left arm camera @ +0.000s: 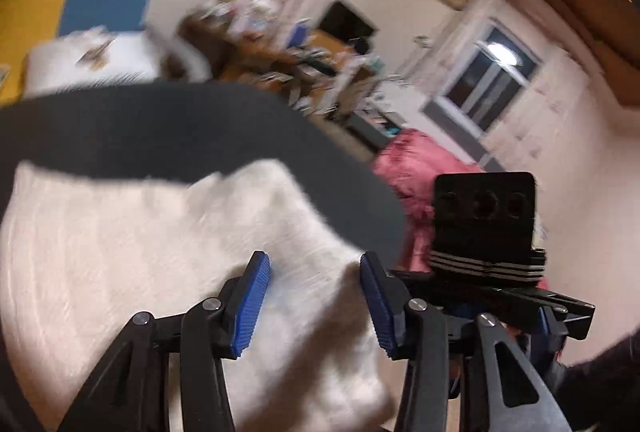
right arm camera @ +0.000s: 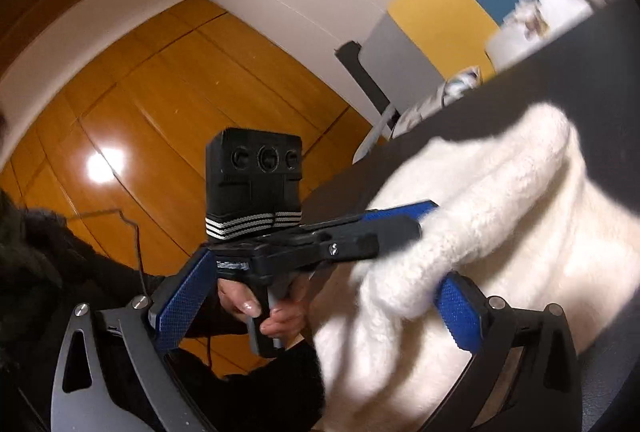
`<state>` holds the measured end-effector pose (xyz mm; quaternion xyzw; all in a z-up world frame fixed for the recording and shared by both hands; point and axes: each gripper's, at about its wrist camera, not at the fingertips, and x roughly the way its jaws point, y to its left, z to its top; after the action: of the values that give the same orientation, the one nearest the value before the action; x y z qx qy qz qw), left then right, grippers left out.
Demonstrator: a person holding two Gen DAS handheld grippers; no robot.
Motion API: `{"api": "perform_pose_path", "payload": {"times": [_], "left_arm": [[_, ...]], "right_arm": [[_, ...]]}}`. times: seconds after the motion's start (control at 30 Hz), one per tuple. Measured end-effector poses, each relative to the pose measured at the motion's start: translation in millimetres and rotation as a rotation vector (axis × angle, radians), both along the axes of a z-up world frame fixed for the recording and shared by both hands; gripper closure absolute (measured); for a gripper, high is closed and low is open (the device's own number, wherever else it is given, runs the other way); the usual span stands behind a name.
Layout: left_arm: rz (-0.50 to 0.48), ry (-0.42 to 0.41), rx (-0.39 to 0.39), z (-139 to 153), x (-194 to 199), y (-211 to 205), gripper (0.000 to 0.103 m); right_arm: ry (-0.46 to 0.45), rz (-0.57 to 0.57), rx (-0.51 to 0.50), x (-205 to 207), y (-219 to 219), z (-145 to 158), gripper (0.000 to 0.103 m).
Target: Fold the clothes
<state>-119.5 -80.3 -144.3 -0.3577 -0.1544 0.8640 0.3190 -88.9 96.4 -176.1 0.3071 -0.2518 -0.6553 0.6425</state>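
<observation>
Left wrist view: left tool (left arm camera: 315, 306), jaws apart and empty, above the white fleece garment (left arm camera: 140, 252) on the dark counter (left arm camera: 160, 128); a pink cloth (left arm camera: 416, 168) and cluttered shelves (left arm camera: 304, 72) lie beyond. Right wrist view: right tool (right arm camera: 320, 308), jaws wide, nothing gripped; a garment fold and the left tool's 2 blue pads (right arm camera: 400, 212) cross between them; a hand (right arm camera: 276, 312) on its handle; wood floor (right arm camera: 160, 112).

1. Between the left tongs (left arm camera: 314, 306) the gap is open, with only the white fleece garment (left arm camera: 160, 252) lying beneath.
2. Ahead of them, bare dark desk (left arm camera: 160, 128) runs to its edge.
3. Just right of them, the right tongs (left arm camera: 532, 312) crowd the passage.
4. In the right wrist view, the left tongs (right arm camera: 400, 220) cross between the right tongs (right arm camera: 316, 306), blocking the way.
</observation>
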Motion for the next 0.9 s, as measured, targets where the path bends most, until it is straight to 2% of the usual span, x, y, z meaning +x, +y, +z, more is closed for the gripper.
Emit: {"api": "perform_pose_path", "payload": {"times": [0.07,0.13,0.2,0.23,0.33,0.4,0.47,0.57,0.67,0.77,0.83,0.9], "left_arm": [[-0.05,0.029,-0.031,5.1,4.3,15.2,0.055],[-0.074,-0.054,-0.041,-22.0,-7.7,24.6,0.054],[-0.085,-0.108,-0.04,-44.8,-16.4,29.6,0.057],[-0.081,-0.069,-0.014,-44.2,-14.5,27.3,0.056],[-0.078,-0.082,0.051,-31.8,-13.6,19.5,0.056],[-0.051,-0.074,0.103,-24.7,-10.8,8.1,0.056],[0.052,-0.071,0.172,-18.8,-4.7,-15.6,0.055],[0.196,-0.051,0.195,-13.2,11.7,-45.9,0.055],[0.211,0.01,0.019,-8.8,31.4,-42.9,0.056],[0.162,-0.004,-0.194,-21.9,34.3,-18.1,0.057],[0.132,0.027,-0.267,-25.6,37.7,-0.2,0.057],[0.084,0.041,-0.258,-20.1,38.3,11.9,0.057]], "right_arm": [[0.031,0.001,-0.01,10.5,1.4,6.4,0.0],[0.035,-0.003,-0.017,18.7,6.5,3.6,0.0],[-0.065,-0.047,-0.002,12.0,13.6,-25.7,0.0],[-0.108,-0.067,0.02,8.6,17.0,-41.5,0.0],[-0.074,-0.101,-0.008,12.2,25.9,-47.5,0.002],[-0.083,-0.078,-0.005,9.1,23.7,-44.8,0.001],[-0.077,-0.072,0.033,4.0,18.3,-41.5,0.0],[-0.071,-0.072,0.062,-2.1,12.5,-38.6,0.0],[-0.094,-0.077,0.026,-7.5,15.7,-39.6,0.0],[-0.136,-0.079,-0.049,-16.1,17.1,-42.0,0.0],[-0.161,-0.079,-0.087,-21.2,19.9,-42.1,0.0],[-0.177,-0.065,-0.156,-26.2,21.0,-39.3,0.0]]}}
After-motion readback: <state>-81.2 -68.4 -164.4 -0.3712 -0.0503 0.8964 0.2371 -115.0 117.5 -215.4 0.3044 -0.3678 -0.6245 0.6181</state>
